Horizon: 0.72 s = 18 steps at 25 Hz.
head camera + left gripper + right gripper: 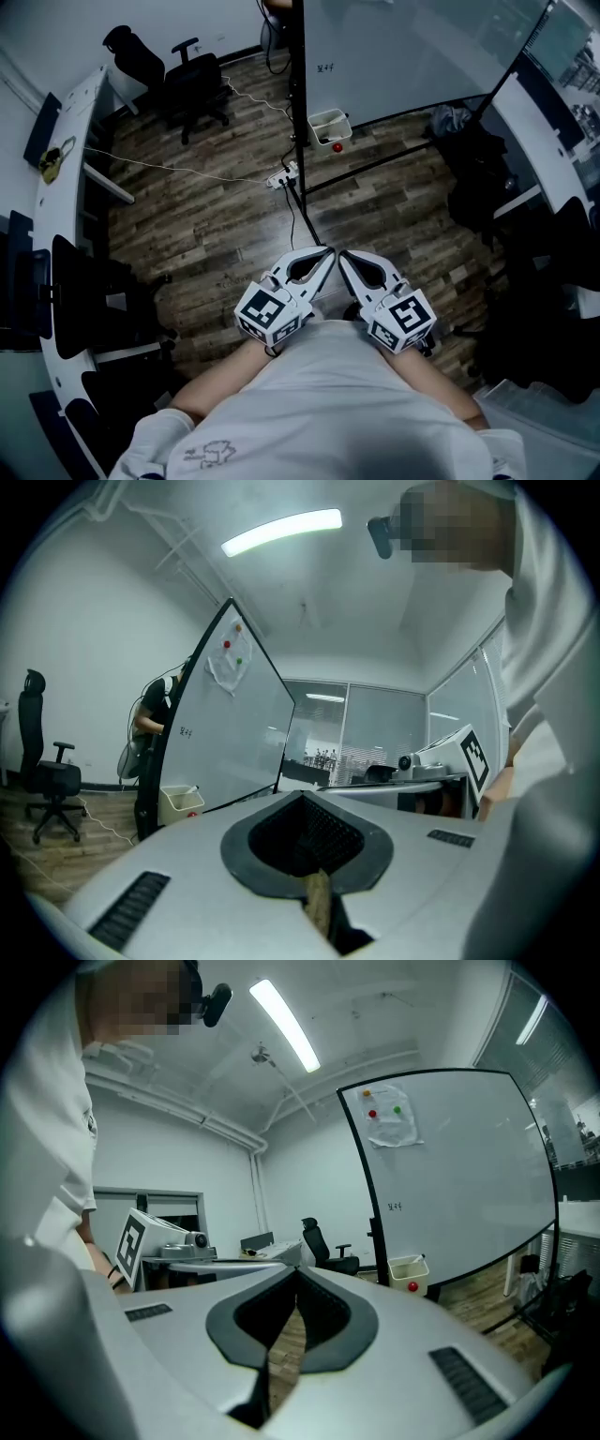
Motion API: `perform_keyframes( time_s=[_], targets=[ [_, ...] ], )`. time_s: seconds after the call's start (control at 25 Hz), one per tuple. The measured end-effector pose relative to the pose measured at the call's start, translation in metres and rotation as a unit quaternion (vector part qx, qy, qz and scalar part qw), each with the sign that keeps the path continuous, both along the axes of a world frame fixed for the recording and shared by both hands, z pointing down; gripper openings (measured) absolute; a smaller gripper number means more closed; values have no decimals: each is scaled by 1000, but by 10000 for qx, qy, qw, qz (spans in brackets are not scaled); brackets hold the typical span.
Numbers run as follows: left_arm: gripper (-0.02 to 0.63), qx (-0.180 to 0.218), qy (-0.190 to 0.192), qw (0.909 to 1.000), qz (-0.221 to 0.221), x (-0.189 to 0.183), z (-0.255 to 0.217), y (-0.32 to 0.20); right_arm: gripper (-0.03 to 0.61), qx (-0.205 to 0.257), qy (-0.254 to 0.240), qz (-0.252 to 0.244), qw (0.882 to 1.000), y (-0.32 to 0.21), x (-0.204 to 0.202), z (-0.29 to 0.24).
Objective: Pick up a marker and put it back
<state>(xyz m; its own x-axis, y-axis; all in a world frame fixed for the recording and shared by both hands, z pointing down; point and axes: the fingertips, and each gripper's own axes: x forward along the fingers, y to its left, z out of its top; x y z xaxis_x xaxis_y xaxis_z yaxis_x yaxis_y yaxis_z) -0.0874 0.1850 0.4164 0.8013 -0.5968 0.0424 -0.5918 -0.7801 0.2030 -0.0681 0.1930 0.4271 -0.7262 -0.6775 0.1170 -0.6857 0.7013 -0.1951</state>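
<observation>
The head view is dim with a cold bluish cast. Its left edge and lower corners sink to near-black, and the office chairs (192, 80) lose detail against the floor (216, 216). The whiteboard (403, 56) is the brightest surface, evenly pale and free of glare. Both gripper views are round fisheye pictures with black corners. A ceiling tube light (281, 532) burns out to pure white in each. The whiteboard's frame bends into arcs. The pale shells of the left tool (302, 795) and right tool (298, 1271), close to the lens, look soft.
</observation>
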Motion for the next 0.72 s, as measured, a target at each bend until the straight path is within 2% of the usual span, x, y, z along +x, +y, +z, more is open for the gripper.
perform_keyframes(
  time_s=[0.16,0.72],
  targets=[
    [6,-15,-15,9999,-168,-9,2,-16,12,74,5,-93,9999,-18,-3,-1],
    [6,-139,-136,9963,-832,-15,9,-101,12,-178,-68,-758,9969,-112,-7,9]
  ],
)
